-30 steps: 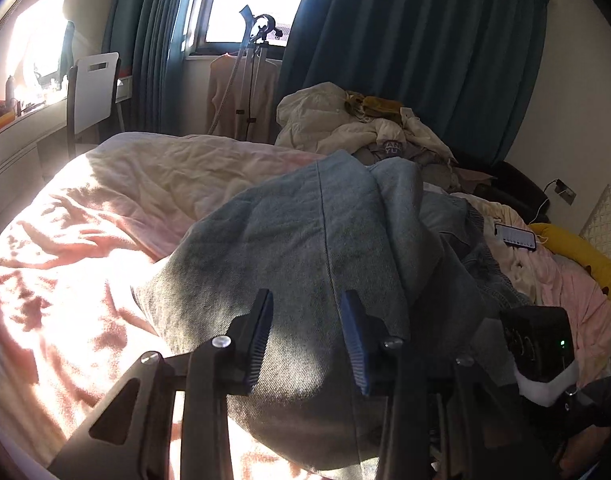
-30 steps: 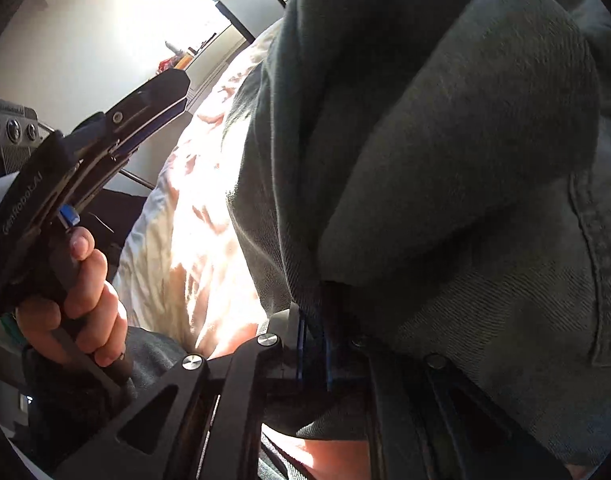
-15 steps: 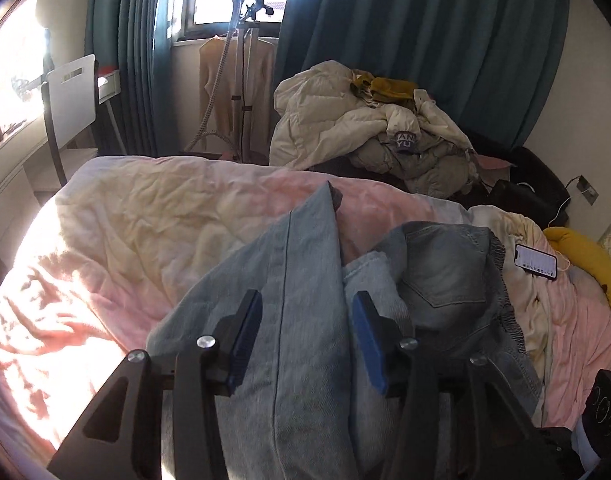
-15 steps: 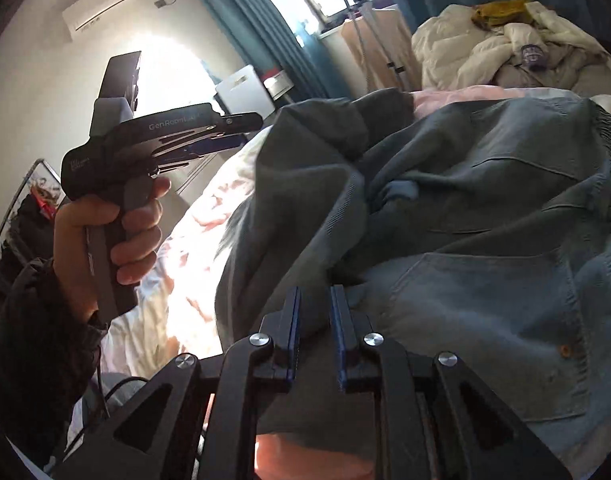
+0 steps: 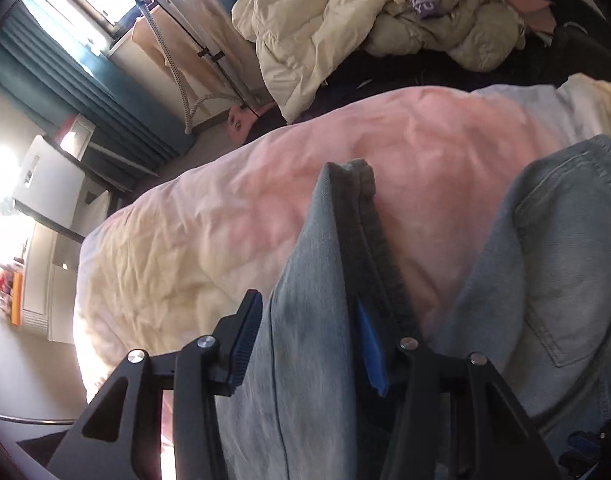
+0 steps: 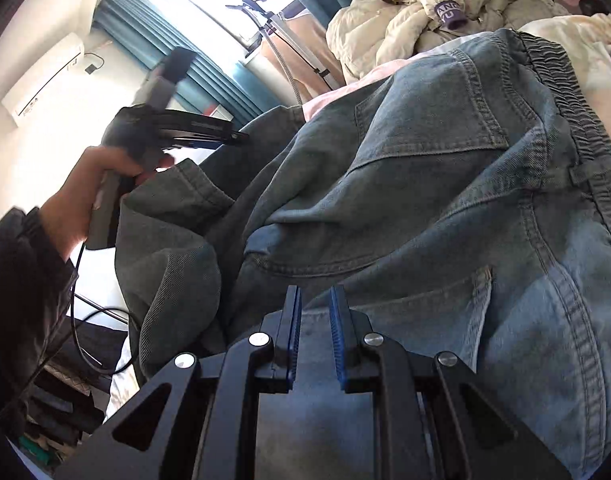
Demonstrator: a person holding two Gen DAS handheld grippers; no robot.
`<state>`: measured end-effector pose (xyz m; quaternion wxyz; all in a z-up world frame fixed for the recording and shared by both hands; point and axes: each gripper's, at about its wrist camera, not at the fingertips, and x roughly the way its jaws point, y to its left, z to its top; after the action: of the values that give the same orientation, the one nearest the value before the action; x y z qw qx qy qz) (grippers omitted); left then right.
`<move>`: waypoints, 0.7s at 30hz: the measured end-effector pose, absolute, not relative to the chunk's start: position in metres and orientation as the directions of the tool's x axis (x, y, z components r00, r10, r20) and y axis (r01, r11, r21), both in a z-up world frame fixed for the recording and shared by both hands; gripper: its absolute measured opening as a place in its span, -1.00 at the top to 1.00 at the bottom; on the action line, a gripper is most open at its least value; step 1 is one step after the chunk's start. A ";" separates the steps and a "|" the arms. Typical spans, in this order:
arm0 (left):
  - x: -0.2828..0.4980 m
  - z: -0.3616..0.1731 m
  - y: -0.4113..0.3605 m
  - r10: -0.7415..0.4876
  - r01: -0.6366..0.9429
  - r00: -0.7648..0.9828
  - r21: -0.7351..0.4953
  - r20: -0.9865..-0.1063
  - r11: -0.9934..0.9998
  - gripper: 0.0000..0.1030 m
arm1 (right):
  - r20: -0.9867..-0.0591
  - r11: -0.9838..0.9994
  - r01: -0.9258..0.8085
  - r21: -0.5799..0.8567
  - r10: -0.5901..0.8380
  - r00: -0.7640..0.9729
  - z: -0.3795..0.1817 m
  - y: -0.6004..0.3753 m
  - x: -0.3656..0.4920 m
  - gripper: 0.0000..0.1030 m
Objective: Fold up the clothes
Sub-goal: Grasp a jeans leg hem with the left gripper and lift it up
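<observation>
Closest to the left camera, the left tongs point(image 5: 305, 344) are open wide, with a leg of the jeans point(image 5: 317, 280) lying between the 2 blue pads, not pinched. In the right camera, the right tongs point(image 6: 313, 328) are open just a little, above the seat of the jeans point(image 6: 445, 220), holding nothing. The jeans lie bunched on the pink bed cover point(image 5: 233, 220). They look thick and a bit heavy, soft and floppy, not slippery and not easy to break. Good places to grab are the stretchy waistband point(image 6: 557, 92) and the leg hem point(image 5: 349, 172), where the cloth is doubled. Far back sits a pile of pale clothes point(image 5: 365, 20).
</observation>
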<state>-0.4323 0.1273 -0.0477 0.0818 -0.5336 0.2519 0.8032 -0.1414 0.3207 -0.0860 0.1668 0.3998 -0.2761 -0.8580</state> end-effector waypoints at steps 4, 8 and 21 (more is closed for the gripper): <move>-0.455 -0.071 0.135 -0.226 -0.410 -0.394 0.391 -0.891 -0.824 0.07 | -0.600 -0.805 0.098 0.585 -0.510 -0.616 -0.092 0.316 -0.153 0.71; -0.468 -0.079 0.135 -0.287 -0.384 -0.393 0.439 -0.874 -0.812 0.62 | -0.597 -0.805 0.123 0.581 -0.524 -0.608 -0.099 0.315 -0.155 0.71; -0.384 0.087 0.029 -0.252 -0.018 -0.664 0.352 -0.704 -0.936 0.82 | -0.605 -0.831 0.126 0.542 -0.491 -0.627 -0.092 0.295 -0.146 0.71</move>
<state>-0.3842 0.0288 0.0871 -0.0653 -0.4048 0.1667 0.8967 -0.1459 0.2954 -0.0917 0.1770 0.3940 -0.2311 -0.8718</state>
